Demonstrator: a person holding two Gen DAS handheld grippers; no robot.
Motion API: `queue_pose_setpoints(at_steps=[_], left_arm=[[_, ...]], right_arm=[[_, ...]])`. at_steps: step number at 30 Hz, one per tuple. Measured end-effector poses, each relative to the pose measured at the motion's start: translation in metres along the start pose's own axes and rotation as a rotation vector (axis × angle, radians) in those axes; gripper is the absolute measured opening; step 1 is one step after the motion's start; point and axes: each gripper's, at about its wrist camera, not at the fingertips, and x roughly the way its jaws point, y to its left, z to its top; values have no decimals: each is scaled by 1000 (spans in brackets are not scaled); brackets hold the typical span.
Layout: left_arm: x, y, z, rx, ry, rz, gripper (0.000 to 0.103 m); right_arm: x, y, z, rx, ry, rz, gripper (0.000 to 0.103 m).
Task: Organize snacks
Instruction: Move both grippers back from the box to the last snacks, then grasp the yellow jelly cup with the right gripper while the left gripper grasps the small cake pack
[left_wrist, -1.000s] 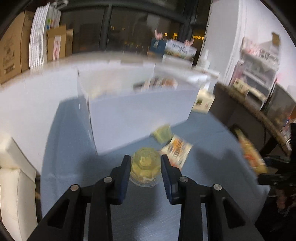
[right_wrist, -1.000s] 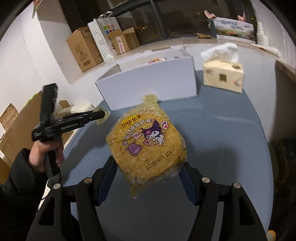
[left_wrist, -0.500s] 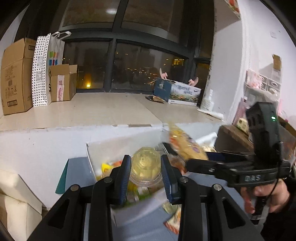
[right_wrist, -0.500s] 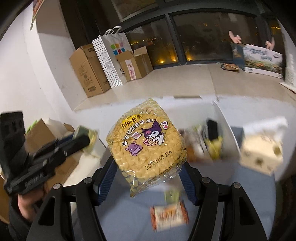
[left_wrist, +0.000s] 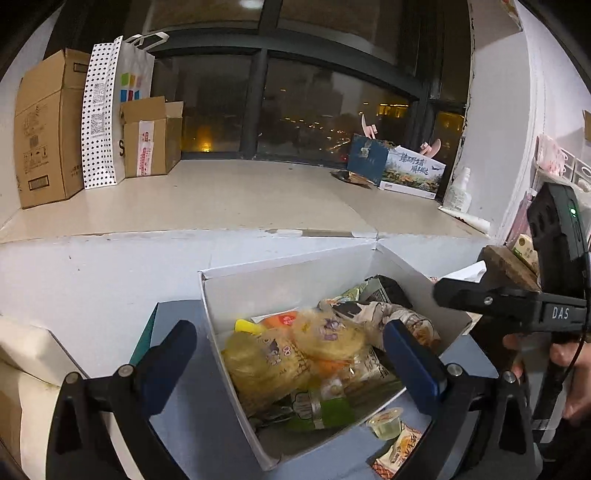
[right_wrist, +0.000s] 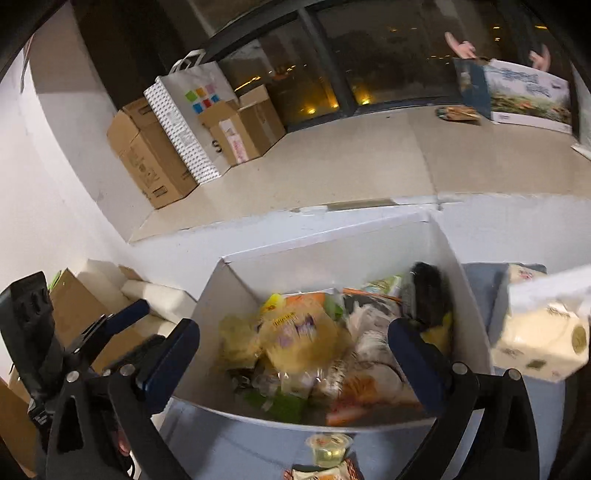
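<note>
Both your grippers hang over the white box (left_wrist: 295, 273); left gripper (left_wrist: 291, 363) and right gripper (right_wrist: 293, 360) are opening, jaws wide, nothing between them; the yellow crisp bag (left_wrist: 266, 358) lies inside the box; the jelly cup (left_wrist: 386, 424) sits just outside its near wall, below your fingers; right handle reads "DAS".

Night outside: a dark, black-framed window (left_wrist: 314, 99) spans the top of the frame, city lights glinting in it. Below it runs a wide beige stone ledge (left_wrist: 221, 199). At upper left, brown cardboard boxes (left_wrist: 44, 129) stand against a white wall (right_wrist: 48, 192), a dotted white paper bag (left_wrist: 107, 110) between them.
</note>
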Motion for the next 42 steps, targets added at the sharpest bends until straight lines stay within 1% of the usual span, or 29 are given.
queue_pose_setpoints(at_steps=[2, 4, 8, 11, 13, 15, 17, 19, 22, 24, 25, 26, 28, 30, 33, 35, 37, 42], left_arm=[[-5, -2, -2, 0, -10, 3, 103], [-11, -3, -3, -8, -17, 12, 103], [-38, -12, -14, -17, -31, -34, 103], [-60, -19, -28, -15, -42, -73, 103], [-75, -26, -43, -14, -45, -85, 103], [-91, -33, -64, -19, -43, -120, 103], [-104, -39, -85, -15, -42, -130, 103], [-114, -43, -105, -25, -27, -130, 103], [-129, -44, -134, -101, 1, -147, 103], [-140, -48, -147, -98, 4, -135, 103], [-145, -50, -152, -99, -4, -128, 103], [-150, -51, -156, -101, -8, -139, 103], [-158, -51, -162, -103, -17, -141, 103], [-162, -49, -166, -109, -20, -137, 103], [-167, -48, -170, -122, -18, -137, 103], [-168, -48, -173, -112, -14, -122, 103], [-168, -47, -178, -107, -5, -99, 103], [-165, -37, -186, -151, 14, -99, 103]], right_arm=[[-9, -2, -4, -8, -25, -15, 103], [-18, -3, -8, -10, -41, -9, 103], [-40, -5, -20, -4, -59, -6, 103], [-62, -2, -41, -31, -68, 7, 103], [-72, 3, -65, -54, -42, -5, 103], [-79, 6, -95, -79, -27, -14, 103], [-81, 7, -130, -93, 8, -38, 103], [-76, 5, -164, -78, 48, -54, 103], [-66, 2, -199, -46, 107, -53, 103], [-59, 2, -210, -33, 118, -51, 103], [-56, 2, -212, -33, 125, -55, 103], [-53, 3, -211, -33, 128, -62, 103], [-46, 7, -205, -46, 122, -70, 103], [-36, 11, -193, -72, 114, -92, 103], [-16, 10, -175, -72, 126, -90, 103], [-2, 9, -162, -86, 105, -131, 103], [17, 5, -151, -78, 139, -162, 103], [58, 1, -141, -102, 197, -231, 103]])
